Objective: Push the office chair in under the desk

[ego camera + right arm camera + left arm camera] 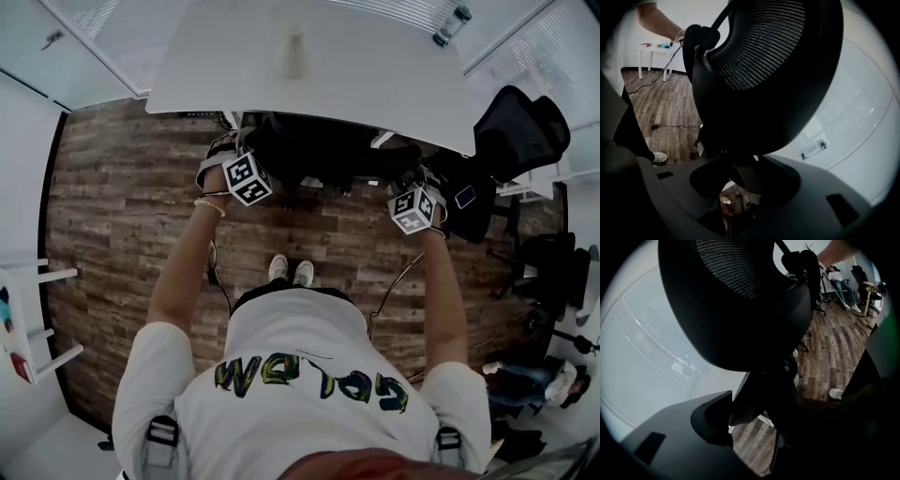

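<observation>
Two grippers on it now: left gripper (754, 423) and right gripper (740, 187) each clamped on dark frame at either side of the office chair (328, 150), well apart. Black chair, curved hard shell round a fine mesh back, upright on the wood-plank floor (122, 206), back facing the person, front tucked beneath the near edge of the smooth white desk (375, 84), width running along that edge. Beyond, a clear bottle (450, 25) lies near the desktop's far corner

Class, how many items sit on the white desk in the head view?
2: a pale bottle-shaped item near the middle of the desk, and a clear bottle lying at its far right edge.
</observation>
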Available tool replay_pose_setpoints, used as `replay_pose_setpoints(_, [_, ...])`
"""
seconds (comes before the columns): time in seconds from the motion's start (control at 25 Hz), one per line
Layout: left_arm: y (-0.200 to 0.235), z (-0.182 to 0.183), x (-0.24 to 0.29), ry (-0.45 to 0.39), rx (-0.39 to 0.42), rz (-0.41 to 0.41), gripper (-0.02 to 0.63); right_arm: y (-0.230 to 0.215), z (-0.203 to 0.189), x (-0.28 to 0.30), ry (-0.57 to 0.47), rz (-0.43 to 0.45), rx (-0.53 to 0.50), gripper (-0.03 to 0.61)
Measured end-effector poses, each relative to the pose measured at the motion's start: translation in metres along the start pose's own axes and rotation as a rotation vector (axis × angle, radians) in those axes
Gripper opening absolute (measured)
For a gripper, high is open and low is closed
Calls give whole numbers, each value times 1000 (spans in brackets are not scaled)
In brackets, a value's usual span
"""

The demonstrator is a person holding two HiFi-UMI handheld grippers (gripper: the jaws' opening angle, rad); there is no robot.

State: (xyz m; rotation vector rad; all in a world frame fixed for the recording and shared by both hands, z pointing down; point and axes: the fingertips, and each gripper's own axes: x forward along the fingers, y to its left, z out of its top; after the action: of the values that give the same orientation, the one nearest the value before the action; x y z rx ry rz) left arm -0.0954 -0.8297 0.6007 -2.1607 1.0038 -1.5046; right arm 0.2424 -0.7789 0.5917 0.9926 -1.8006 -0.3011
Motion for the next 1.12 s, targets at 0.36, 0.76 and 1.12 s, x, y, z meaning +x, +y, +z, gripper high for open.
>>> replay_pose_setpoints(0.36, [20, 10, 23, 10, 1, 1, 224, -22, 2, 22, 6, -3, 5, 178])
replay_pose_setpoints(0.76, [35, 16, 41, 28, -1, 10, 225, -39, 5, 39, -1, -2, -3, 179])
replay_pose_setpoints(1.12, [44, 21, 51, 38, 4, 21, 225, -51, 6, 49, -4, -7, 0, 179])
